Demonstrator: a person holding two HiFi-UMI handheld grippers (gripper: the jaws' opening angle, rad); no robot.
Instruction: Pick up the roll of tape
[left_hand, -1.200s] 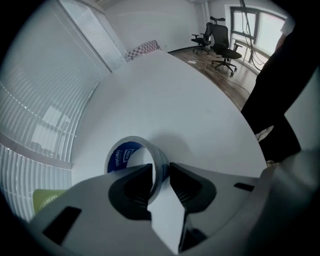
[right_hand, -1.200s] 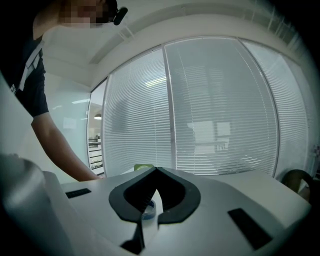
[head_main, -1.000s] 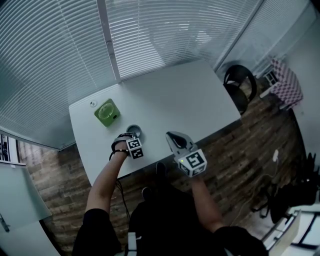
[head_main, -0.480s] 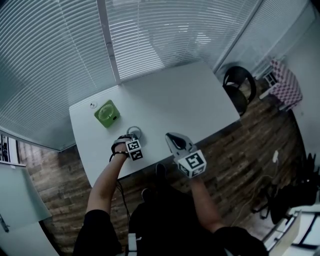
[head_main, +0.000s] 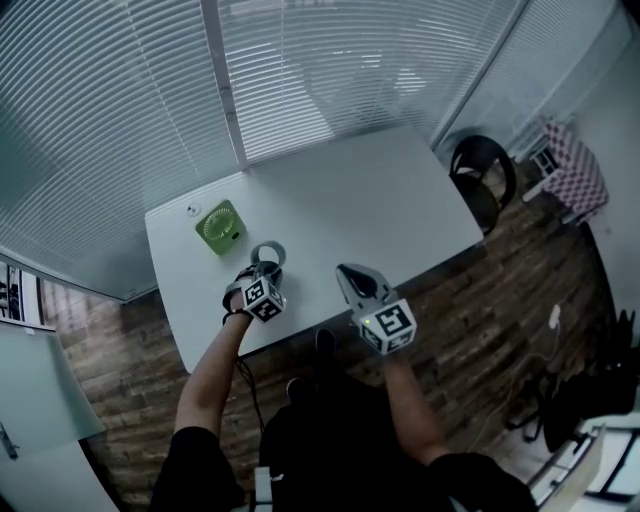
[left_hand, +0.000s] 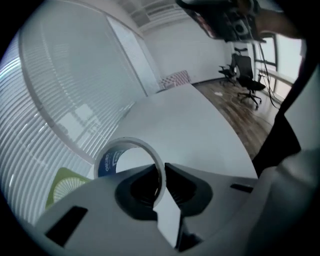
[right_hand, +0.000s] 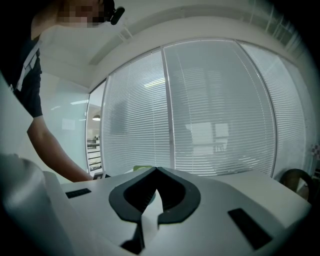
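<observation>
White rectangular table (head_main: 380, 200) sits angled across mid-frame in the head view, far edge along the window blinds (head_main: 120, 100), with a small green fan (head_main: 220, 226) lying flat near its upper-left corner and a tiny round fitting (head_main: 190, 209) just beside the fan, closer to that corner.

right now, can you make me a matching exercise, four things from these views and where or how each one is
1. roll of tape
2. green fan
3. right gripper
4. black chair

a. on the wood floor
b. jaws together, empty
c. resting on the table
d. wall between the left gripper jaws

Pairs: 1-d, 2-c, 3-b, 4-a. The left gripper's jaws are closing on the tape's wall.
</observation>
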